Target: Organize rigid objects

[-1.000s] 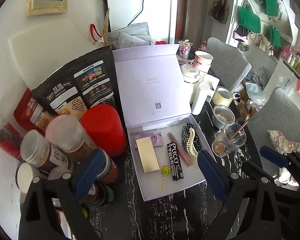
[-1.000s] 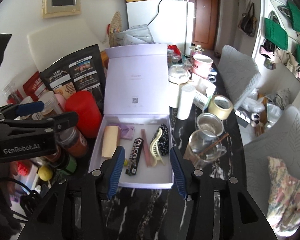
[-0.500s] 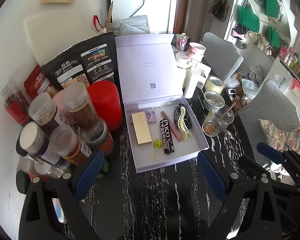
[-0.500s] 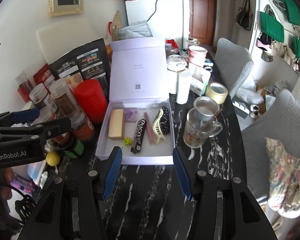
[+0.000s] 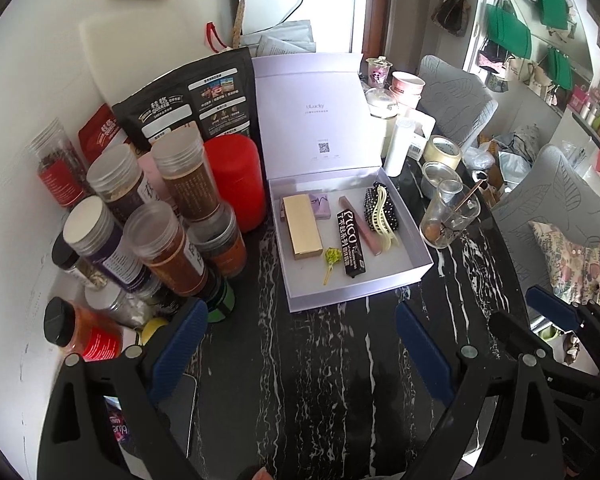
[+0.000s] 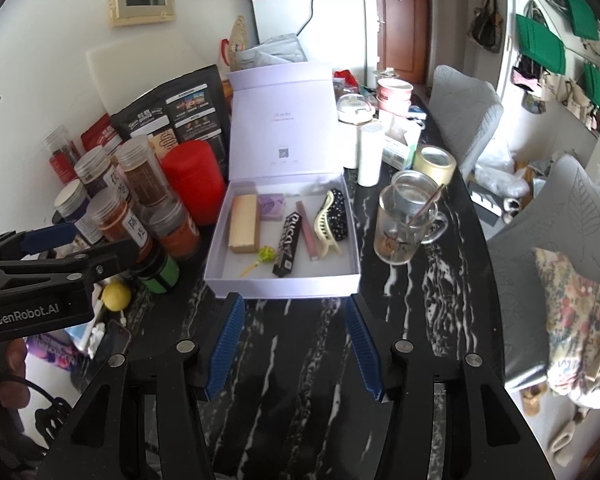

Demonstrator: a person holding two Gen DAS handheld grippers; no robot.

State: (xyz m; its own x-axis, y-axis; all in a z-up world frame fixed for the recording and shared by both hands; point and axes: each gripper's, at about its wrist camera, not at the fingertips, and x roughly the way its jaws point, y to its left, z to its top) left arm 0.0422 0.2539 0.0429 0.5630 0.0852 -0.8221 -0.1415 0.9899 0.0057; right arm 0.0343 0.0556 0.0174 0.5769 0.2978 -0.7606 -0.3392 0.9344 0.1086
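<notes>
An open lilac box (image 5: 352, 292) (image 6: 284, 286) sits on the black marble table with its lid standing upright. Inside lie a gold box (image 5: 302, 226) (image 6: 245, 222), a purple card (image 5: 320, 206), a black tube (image 5: 351, 242) (image 6: 287, 244), a pink stick (image 5: 360, 224), a small yellow-green pin (image 5: 331, 258) and two hair claws (image 5: 382, 214) (image 6: 332, 216). My left gripper (image 5: 300, 318) hovers open just in front of the box, with nothing between its fingers. My right gripper (image 6: 293, 302) is also open and empty at the box's front edge.
Several spice jars (image 5: 160, 240) and a red canister (image 5: 234, 184) crowd the table's left side. A glass mug (image 6: 400, 224) with a stick, a tape roll (image 6: 434, 164) and a white cylinder (image 6: 370, 156) stand right of the box. A phone (image 5: 178, 412) lies near left. Grey chairs (image 6: 540, 232) flank the table.
Both grippers have drawn back from the box, so it looks smaller and farther off and more black tabletop shows in front. The box contents have not moved.
</notes>
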